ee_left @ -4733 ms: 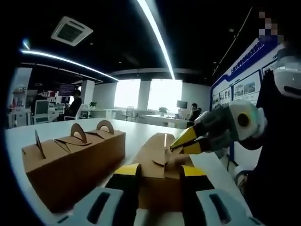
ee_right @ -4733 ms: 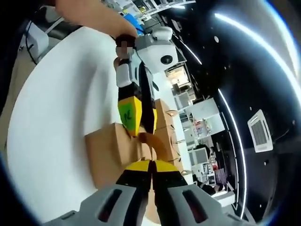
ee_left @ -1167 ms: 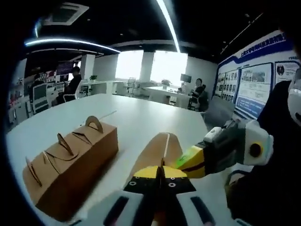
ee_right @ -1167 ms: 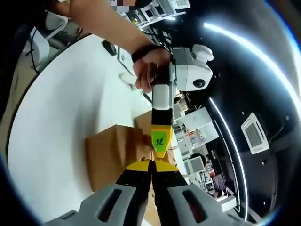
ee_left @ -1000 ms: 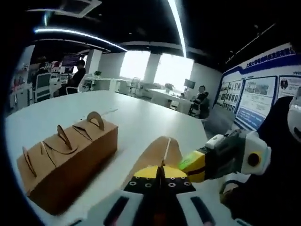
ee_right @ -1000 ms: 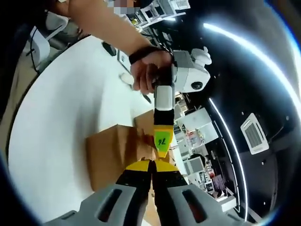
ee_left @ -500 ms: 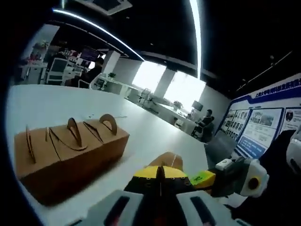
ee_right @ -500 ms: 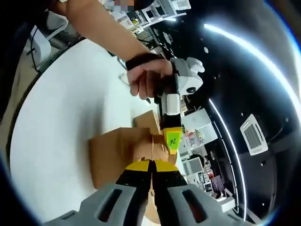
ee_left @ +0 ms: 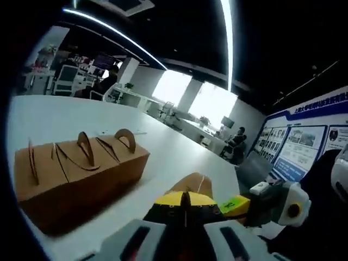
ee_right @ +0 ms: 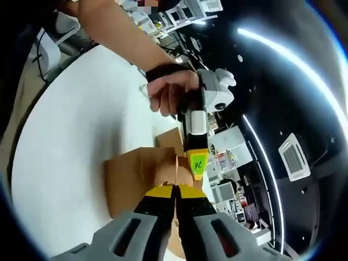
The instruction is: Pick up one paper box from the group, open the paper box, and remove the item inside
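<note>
A brown paper box (ee_right: 130, 179) lies on the white table (ee_right: 70, 141). My right gripper (ee_right: 175, 189) is shut on a top flap of it, seen edge-on. My left gripper (ee_right: 197, 162), held by a hand (ee_right: 168, 89), comes down from above with its yellow tip on the same top, beside a raised flap (ee_right: 168, 171). In the left gripper view my left gripper (ee_left: 185, 198) is shut on the brown flap (ee_left: 194, 182), and the right gripper (ee_left: 235, 205) comes in from the right with its tip close beside it. What is inside the box is hidden.
A second shut paper box (ee_left: 81, 166) with curved handle tabs stands to the left on the table (ee_left: 163, 157), and it appears again behind the held box (ee_right: 171, 138). A chair (ee_right: 46, 51) stands beyond the table's edge. Desks and seated people are far behind.
The left gripper has tilted and shifted a little sideways over the box. A flap on the box's top has risen between the two grippers. Both stay shut.
</note>
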### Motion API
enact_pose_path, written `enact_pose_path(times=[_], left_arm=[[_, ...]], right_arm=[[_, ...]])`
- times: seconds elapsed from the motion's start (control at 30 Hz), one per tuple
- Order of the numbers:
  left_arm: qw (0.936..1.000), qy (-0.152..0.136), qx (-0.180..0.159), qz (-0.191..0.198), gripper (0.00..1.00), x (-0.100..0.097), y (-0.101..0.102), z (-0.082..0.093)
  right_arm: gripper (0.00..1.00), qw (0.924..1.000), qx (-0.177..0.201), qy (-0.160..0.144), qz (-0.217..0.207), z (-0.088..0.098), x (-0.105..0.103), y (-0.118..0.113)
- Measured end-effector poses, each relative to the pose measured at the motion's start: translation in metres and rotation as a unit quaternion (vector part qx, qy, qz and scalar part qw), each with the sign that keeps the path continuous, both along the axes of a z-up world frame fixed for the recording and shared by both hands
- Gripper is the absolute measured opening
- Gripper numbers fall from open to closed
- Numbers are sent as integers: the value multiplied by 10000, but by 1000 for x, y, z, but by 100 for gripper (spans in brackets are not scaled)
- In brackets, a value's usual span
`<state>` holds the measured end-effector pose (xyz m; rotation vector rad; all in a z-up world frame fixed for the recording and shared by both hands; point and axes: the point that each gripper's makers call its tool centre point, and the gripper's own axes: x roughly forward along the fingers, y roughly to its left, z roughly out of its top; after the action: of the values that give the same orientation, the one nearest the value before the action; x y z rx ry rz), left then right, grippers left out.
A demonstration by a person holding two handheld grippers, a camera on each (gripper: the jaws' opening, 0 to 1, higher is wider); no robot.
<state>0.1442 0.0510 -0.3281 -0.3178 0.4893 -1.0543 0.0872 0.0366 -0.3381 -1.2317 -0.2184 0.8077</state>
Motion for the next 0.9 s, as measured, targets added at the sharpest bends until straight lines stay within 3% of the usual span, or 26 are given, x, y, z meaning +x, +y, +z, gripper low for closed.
enact_pose_path(times=[0.43,0.67,0.9], left_arm=[[9999,85,-40,76,4,2,2,-4],[9991,69,-338,243,4,14,10,12],[9991,3,-303,297,4,18,10,14]], right_arm=[[3,10000,2,-23,-2,1,-2,2],[3,10000,15,-31,-18,2,-4,-1],[3,10000,-11,-74,-11,4,-8,-1]])
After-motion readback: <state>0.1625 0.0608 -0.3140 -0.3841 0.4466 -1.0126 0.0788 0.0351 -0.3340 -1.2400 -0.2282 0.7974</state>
